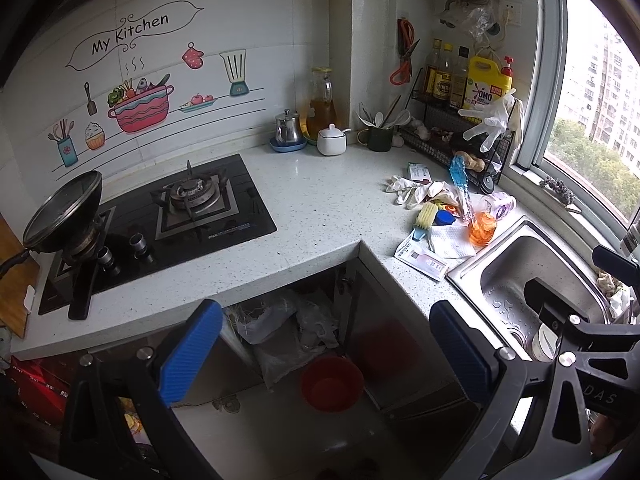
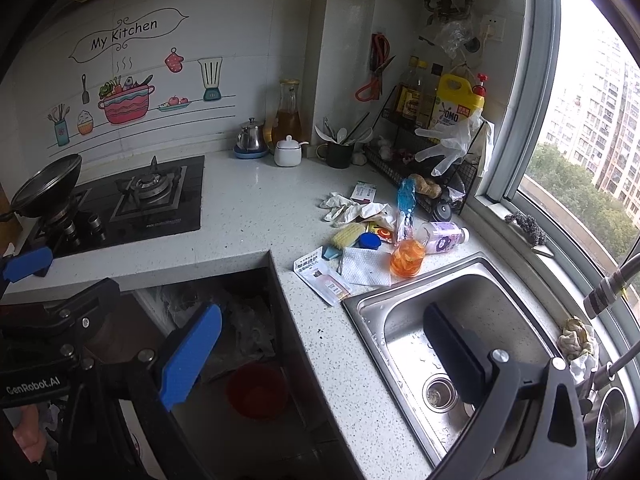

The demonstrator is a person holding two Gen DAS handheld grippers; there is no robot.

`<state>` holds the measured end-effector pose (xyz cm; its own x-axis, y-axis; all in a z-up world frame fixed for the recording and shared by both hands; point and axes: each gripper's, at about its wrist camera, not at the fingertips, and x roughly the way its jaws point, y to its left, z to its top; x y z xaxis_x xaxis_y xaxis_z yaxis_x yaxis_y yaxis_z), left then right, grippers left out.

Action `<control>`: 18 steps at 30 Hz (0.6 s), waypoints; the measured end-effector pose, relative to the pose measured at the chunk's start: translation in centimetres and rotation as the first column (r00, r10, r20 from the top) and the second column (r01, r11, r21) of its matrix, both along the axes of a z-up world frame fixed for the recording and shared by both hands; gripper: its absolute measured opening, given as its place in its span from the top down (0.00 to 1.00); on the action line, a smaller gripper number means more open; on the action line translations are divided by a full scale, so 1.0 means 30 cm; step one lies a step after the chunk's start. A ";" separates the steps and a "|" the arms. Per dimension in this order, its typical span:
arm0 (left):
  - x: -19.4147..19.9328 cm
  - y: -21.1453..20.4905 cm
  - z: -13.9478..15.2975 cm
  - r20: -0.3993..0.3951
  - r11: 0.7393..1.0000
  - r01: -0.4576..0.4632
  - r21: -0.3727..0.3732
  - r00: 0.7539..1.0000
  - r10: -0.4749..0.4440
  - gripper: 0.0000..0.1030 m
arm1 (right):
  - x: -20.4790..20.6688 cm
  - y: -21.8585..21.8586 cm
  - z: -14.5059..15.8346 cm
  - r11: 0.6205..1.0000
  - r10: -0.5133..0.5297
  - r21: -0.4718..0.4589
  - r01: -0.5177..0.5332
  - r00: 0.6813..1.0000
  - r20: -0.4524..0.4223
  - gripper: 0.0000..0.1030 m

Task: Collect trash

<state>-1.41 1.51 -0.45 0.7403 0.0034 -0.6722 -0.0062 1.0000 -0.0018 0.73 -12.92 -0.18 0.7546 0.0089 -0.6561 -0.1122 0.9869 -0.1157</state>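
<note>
Speckled white stone runs round the corner of this small kitchen, and the table (image 1: 320, 208) carries a black gas hob (image 1: 200, 208) on one side and a steel sink (image 2: 460, 320) under the window on the other; the trash sits in a heap on the table between the sink's far rim and the wire rack (image 1: 452, 136). In that heap: crumpled white gloves (image 2: 344, 206), a yellow brush (image 2: 347, 236) beside a blue lid (image 2: 370, 241), a white paper towel (image 2: 366, 266), a flat printed packet (image 2: 320, 276) lying at the table edge, an orange plastic cup (image 2: 407, 258) standing upright, a clear bottle with a purple label (image 2: 444, 237) on its side just beside it, and a blue wrapper (image 2: 406, 200) poking up behind. Below the table an open cupboard shows grey bags and a red bucket (image 1: 332, 382) on the floor. Both tools hang short of the heap; the left gripper (image 1: 326, 354) has its fingers spread wide and empty over the cupboard opening; the right gripper (image 2: 320, 360) is likewise released, one finger over the sink basin, nothing between them.
</note>
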 end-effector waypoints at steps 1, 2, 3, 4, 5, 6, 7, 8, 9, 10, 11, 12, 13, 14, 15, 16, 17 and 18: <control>0.001 -0.003 0.000 0.000 1.000 -0.001 0.001 1.000 0.001 0.00 | 0.002 -0.001 -0.001 1.000 0.002 0.002 -0.002 1.000 -0.002 0.01; 0.001 -0.002 0.000 0.000 1.000 -0.001 0.001 1.000 0.001 0.00 | 0.005 -0.002 -0.001 1.000 0.004 0.003 -0.004 1.000 -0.003 0.01; 0.001 -0.001 0.001 0.001 1.000 -0.001 0.002 1.000 0.001 0.00 | 0.006 -0.003 -0.001 1.000 0.005 0.003 -0.005 1.000 -0.004 0.01; 0.003 -0.004 0.001 0.001 1.000 -0.002 0.005 1.000 0.002 0.00 | 0.007 -0.004 -0.002 1.000 0.007 0.004 -0.007 1.000 -0.004 0.01; 0.004 -0.003 0.000 0.001 1.000 -0.003 0.006 1.000 0.003 0.00 | 0.007 -0.005 -0.003 1.000 0.009 0.004 -0.009 1.000 -0.004 0.01; 0.006 -0.004 0.001 0.000 1.000 -0.003 0.007 1.000 0.003 0.00 | 0.008 -0.005 -0.004 1.000 0.010 0.006 -0.010 1.000 -0.005 0.01; 0.008 -0.003 -0.001 -0.002 1.000 -0.003 0.007 1.000 0.003 0.00 | 0.010 -0.005 -0.004 1.000 0.011 0.007 -0.011 1.000 -0.007 0.01; 0.008 -0.004 -0.001 -0.004 1.000 -0.002 0.006 1.000 0.002 0.00 | 0.011 -0.005 -0.004 1.000 0.012 0.007 -0.012 1.000 -0.007 0.01; 0.009 -0.007 -0.001 -0.007 1.000 0.000 0.004 1.000 0.000 0.00 | 0.013 -0.006 -0.005 1.000 0.012 0.007 -0.012 1.000 -0.009 0.01; 0.010 -0.008 -0.002 -0.008 1.000 0.001 0.003 1.000 -0.001 0.00 | 0.014 -0.005 -0.005 1.000 0.011 0.006 -0.011 1.000 -0.011 0.01; 0.012 -0.010 -0.002 -0.007 1.000 0.002 0.003 1.000 -0.002 0.00 | 0.015 -0.007 -0.003 1.000 0.012 0.006 -0.012 1.000 -0.011 0.01; 0.013 -0.015 -0.002 -0.005 1.000 0.003 0.006 1.000 -0.003 0.00 | 0.016 -0.009 -0.003 1.000 0.012 0.005 -0.012 1.000 -0.009 0.01; 0.016 -0.020 -0.003 -0.003 1.000 0.006 0.009 1.000 -0.006 0.00 | 0.016 -0.011 -0.003 1.000 0.011 0.005 -0.011 1.000 -0.006 0.01; 0.019 -0.025 -0.005 -0.002 1.000 0.013 0.014 1.000 -0.013 0.00 | 0.017 -0.013 -0.004 1.000 0.010 0.007 -0.010 1.000 -0.003 0.01; 0.023 -0.031 -0.009 -0.003 1.000 0.019 0.019 1.000 -0.019 0.00 | 0.017 -0.016 -0.007 1.000 0.008 0.009 -0.008 1.000 0.000 0.01; 0.029 -0.037 -0.012 -0.007 0.999 0.023 0.023 1.000 -0.023 0.00 | 0.020 -0.019 -0.012 1.000 0.006 0.011 -0.006 1.000 0.000 0.01; 0.034 -0.041 -0.017 -0.011 0.999 0.027 0.026 1.000 -0.027 0.00 | 0.024 -0.023 -0.018 1.000 0.005 0.014 -0.005 1.000 -0.004 0.01; 0.042 -0.046 -0.019 -0.017 0.999 0.034 0.025 0.999 -0.033 0.00 | 0.027 -0.025 -0.024 1.000 0.004 0.016 -0.004 1.000 -0.011 0.01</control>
<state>-0.16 0.12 -1.03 0.7288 -0.0038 -0.6847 0.0276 0.9993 0.0238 1.54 -13.68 -0.90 0.7472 0.0222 -0.6642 -0.1171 0.9882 -0.0988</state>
